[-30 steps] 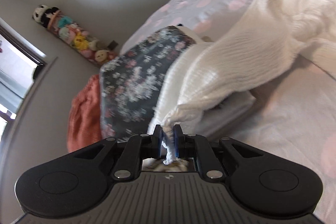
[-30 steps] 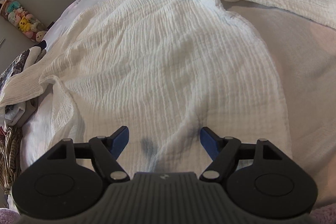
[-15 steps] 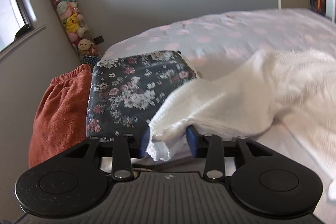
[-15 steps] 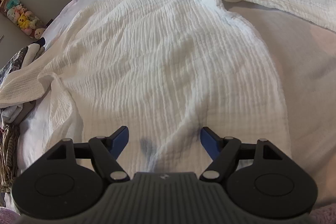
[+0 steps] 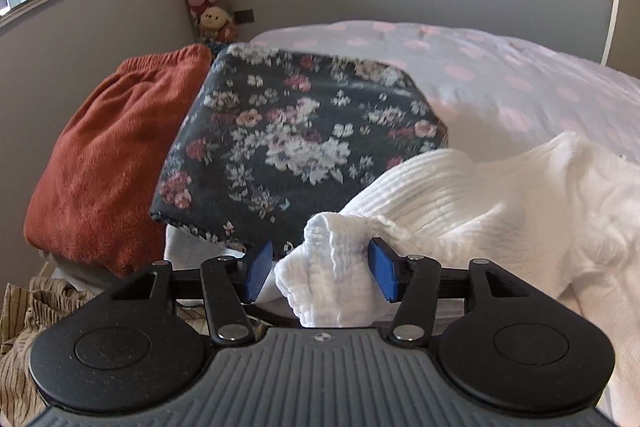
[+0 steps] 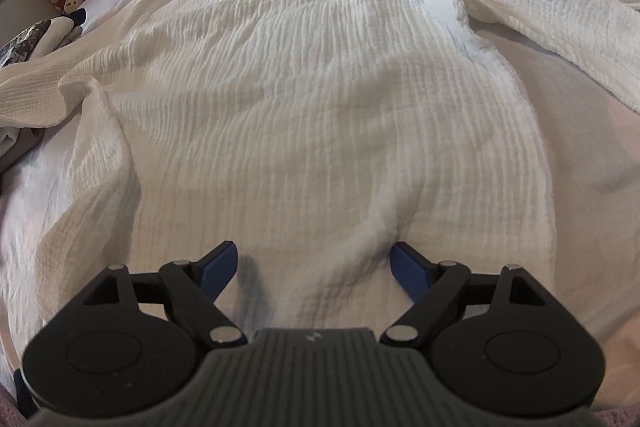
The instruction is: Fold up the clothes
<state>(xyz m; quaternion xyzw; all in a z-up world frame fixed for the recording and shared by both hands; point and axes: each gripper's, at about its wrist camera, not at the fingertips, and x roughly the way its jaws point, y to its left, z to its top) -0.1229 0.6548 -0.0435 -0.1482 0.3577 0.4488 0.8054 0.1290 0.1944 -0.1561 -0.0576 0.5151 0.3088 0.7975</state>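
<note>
My left gripper (image 5: 319, 275) has its jaws apart, with the bunched sleeve end (image 5: 328, 267) of the white top lying loose between them, gripped by neither. From there the sleeve runs out to my right toward the body of the top, beside the floral folded stack (image 5: 296, 147) and the rust towel (image 5: 112, 155). My right gripper (image 6: 312, 271) is also spread wide, jaws straddling a ridge at the hem of the white top (image 6: 320, 87), which lies flat on the bed (image 6: 580, 107), long axis straight ahead. I judge left is nearer the sleeve.
</note>
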